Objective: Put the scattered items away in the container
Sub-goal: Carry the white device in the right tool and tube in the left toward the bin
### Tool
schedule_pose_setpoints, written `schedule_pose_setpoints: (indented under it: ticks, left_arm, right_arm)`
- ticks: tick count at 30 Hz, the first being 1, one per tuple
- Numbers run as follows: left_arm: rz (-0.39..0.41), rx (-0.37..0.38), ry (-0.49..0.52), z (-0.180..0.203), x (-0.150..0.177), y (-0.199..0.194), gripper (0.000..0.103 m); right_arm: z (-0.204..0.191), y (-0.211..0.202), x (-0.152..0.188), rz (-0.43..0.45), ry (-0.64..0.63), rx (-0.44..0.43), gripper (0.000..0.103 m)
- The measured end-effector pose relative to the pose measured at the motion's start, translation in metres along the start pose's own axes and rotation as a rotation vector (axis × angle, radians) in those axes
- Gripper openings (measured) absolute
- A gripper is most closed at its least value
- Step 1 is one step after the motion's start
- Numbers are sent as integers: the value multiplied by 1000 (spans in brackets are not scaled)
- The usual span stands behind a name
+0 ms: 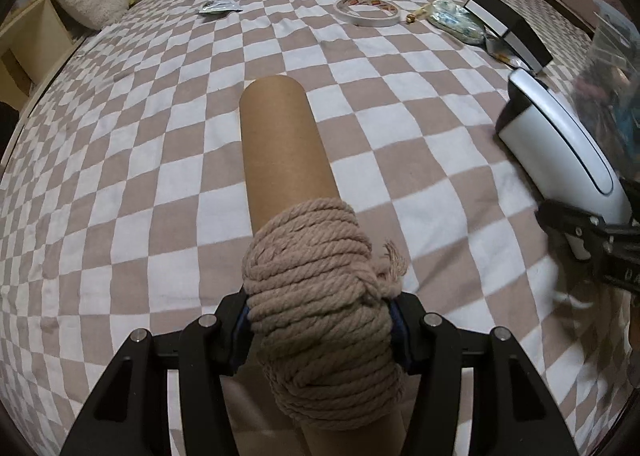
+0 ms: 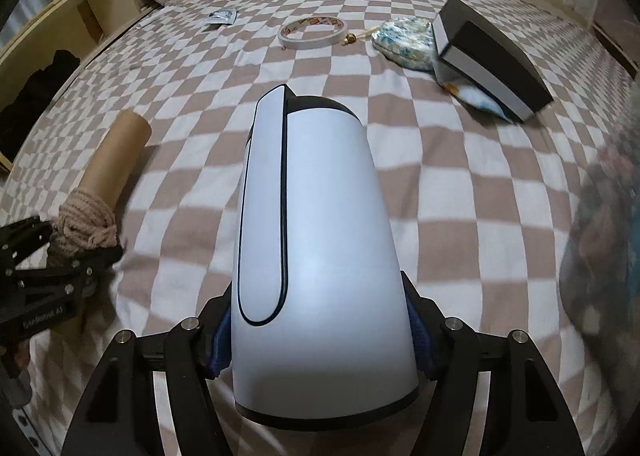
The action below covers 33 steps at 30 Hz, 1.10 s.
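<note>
Gripping: your left gripper [image 1: 320, 330] clamps the rope-wrapped cardboard tube [image 1: 280, 144] | your right gripper [image 2: 320, 332] clasps the white kettle [image 2: 316, 224], both pointing forward.

The left claw [image 2: 86, 252] carries white lettering (roughly "Genrobot AI", blurred); nothing else is legible.

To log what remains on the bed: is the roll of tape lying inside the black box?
No, the tape roll lies flat on the checkered bedcover, apart from the black box.

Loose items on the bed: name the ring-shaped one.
The tape roll, a flat open ring. The foil packet, blue-white pouch and black box are not.
</note>
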State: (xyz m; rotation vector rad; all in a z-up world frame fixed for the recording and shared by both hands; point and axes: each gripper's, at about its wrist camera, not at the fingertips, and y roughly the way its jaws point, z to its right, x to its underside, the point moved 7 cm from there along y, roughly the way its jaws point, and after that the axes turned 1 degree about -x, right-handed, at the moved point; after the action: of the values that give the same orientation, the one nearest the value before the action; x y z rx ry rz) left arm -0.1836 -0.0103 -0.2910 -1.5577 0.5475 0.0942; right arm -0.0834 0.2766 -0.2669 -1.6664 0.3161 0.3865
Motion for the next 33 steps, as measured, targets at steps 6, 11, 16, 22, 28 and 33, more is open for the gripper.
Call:
schedule_pose_setpoints:
  ticks: [6,11,16,22,28,33]
  left_arm:
    - [8,1,-30,37,40,0,56]
    - [12,-8,-55,58,23,16,56]
    - [17,-18,-48,42,38,7,56]
    - [36,-22,-31,49,49,-10,52]
    - [49,-19,-20,58,65,-28,51]
    - [60,-16,-10,65,78,-43,51]
  right_arm:
    - [-10,-2,17,2,-3,21,69]
    - [-12,-7,29,29,-1,59,68]
    - [-14,-12,41,86,28,99,68]
    - [-14,-14,41,99,70,97,68]
    - [-10,-19,46,93,103,73,68]
    - [-9,-24,52,88,101,64,68]
